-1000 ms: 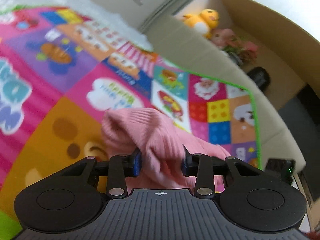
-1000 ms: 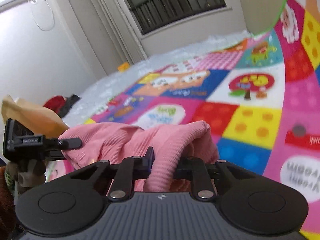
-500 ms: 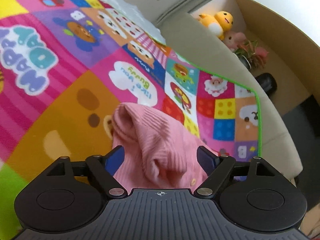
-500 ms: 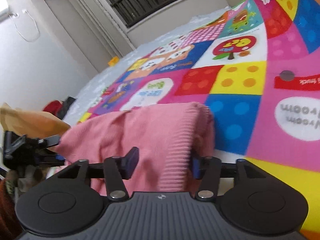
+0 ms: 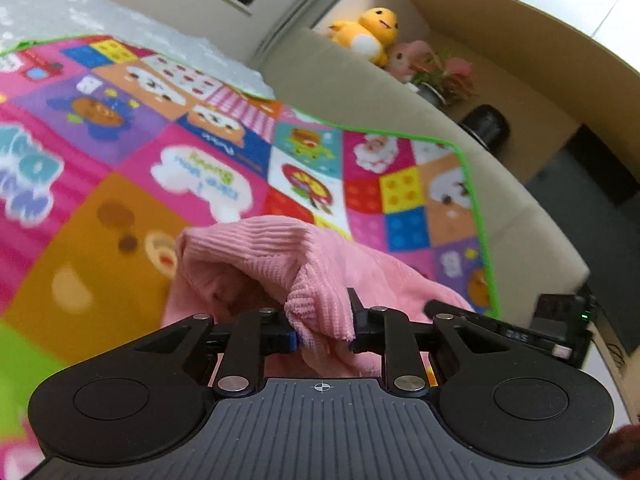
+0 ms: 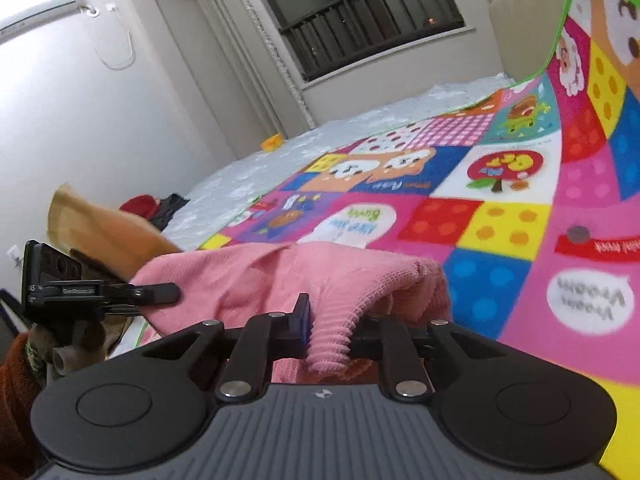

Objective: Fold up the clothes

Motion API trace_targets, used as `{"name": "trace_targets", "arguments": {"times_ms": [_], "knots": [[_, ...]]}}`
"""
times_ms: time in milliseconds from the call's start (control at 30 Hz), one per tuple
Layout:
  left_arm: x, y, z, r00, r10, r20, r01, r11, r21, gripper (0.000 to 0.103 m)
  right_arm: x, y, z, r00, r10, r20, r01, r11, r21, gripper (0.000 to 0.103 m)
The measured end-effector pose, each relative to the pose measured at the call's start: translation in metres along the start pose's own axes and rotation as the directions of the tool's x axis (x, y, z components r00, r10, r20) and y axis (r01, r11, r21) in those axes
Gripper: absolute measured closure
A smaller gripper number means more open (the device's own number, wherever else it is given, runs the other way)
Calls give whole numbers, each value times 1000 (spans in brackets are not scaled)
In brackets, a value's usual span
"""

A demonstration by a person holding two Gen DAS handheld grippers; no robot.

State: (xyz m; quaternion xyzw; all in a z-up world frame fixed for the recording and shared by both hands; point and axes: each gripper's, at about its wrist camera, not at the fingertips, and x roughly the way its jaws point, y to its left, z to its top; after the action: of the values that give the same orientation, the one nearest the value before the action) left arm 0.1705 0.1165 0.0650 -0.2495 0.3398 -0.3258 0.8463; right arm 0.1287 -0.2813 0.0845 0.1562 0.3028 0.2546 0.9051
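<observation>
Both tools clamp the pink knit garment (image 5: 280, 256): left tool (image 5: 322, 330) and right tool (image 6: 330, 330), low centre, each pinching an edge, probably to carry a fold over the play mat (image 5: 120, 208).

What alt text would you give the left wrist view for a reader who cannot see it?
The left claw is shut on a bunched fold of a pink ribbed garment, above a colourful cartoon play mat. Plush toys sit on a ledge behind.

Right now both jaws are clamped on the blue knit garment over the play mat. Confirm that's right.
Not quite: the knit garment is pink, not blue, as the left wrist view shows. Both sets of jaws are clamped on it over the play mat.
</observation>
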Motion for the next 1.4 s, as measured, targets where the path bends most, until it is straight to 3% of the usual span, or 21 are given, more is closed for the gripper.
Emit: {"name": "trace_targets", "arguments": {"times_ms": [100, 200, 300, 367, 433, 467, 500, 567, 600, 733, 833, 900, 967, 1000, 1100, 1267, 1400], "knots": [[4, 14, -31, 998, 23, -64, -27, 998, -55, 76, 7, -17, -24, 997, -24, -78, 29, 998, 61, 87], [18, 31, -57, 985, 112, -134, -123, 989, -79, 68, 27, -24, -48, 985, -89, -149, 97, 994, 48, 81], [18, 35, -64, 983, 135, -127, -142, 988, -53, 67, 31, -18, -58, 982, -125, -140, 125, 992, -12, 77], [13, 29, -61, 983, 144, -118, -147, 989, -15, 52, 26, -14, -56, 982, -142, -127, 137, 990, -45, 72], [5, 21, -57, 981, 164, -103, -161, 986, 40, 42, 19, -13, -53, 980, -164, -110, 157, 985, -74, 50], [0, 17, -54, 982, 165, -90, -160, 985, 63, 37, 14, -13, -51, 980, -174, -92, 167, 983, -80, 45], [-5, 11, -50, 987, 147, -69, -141, 987, 78, 34, 8, -13, -48, 981, -182, -70, 176, 981, -83, 36], [-6, 3, -44, 994, 101, -34, -97, 991, 94, 10, -2, -12, -42, 984, -175, -21, 173, 982, -80, 25], [-4, -1, -41, 997, 76, -19, -74, 992, 98, 8, -4, -10, -40, 987, -161, 3, 161, 984, -76, 16], [5, -14, -31, 999, -26, 40, 21, 993, 120, 6, -11, 0, -29, 989, -105, 102, 112, 992, -67, 11], [14, -22, -25, 993, -91, 73, 80, 988, 132, 6, 3, 13, -33, 993, -39, 111, 48, 996, -81, 10], [38, -10, -30, 999, -32, 33, 29, 995, 96, 6, 24, 24, -44, 995, -62, 76, 73, 986, -148, 6], [55, 4, -36, 1000, 17, -4, -17, 999, 44, 6, 47, 31, -59, 990, -138, 15, 138, 965, -223, 4], [59, 11, -40, 1000, 20, -14, -20, 1000, 10, 6, 60, 33, -69, 982, -188, -17, 177, 947, -268, 4], [59, 23, -44, 1000, 3, 2, -3, 999, -47, 6, 72, 47, -89, 966, -260, 12, 243, 887, -393, 0], [55, 30, -44, 1000, -25, 13, 26, 996, -86, 5, 55, 53, -75, 974, -218, 64, 227, 909, -350, 0], [55, 31, -45, 999, -34, 20, 36, 995, -91, 3, 68, 59, -75, 957, -282, 63, 283, 868, -407, 0]]}}
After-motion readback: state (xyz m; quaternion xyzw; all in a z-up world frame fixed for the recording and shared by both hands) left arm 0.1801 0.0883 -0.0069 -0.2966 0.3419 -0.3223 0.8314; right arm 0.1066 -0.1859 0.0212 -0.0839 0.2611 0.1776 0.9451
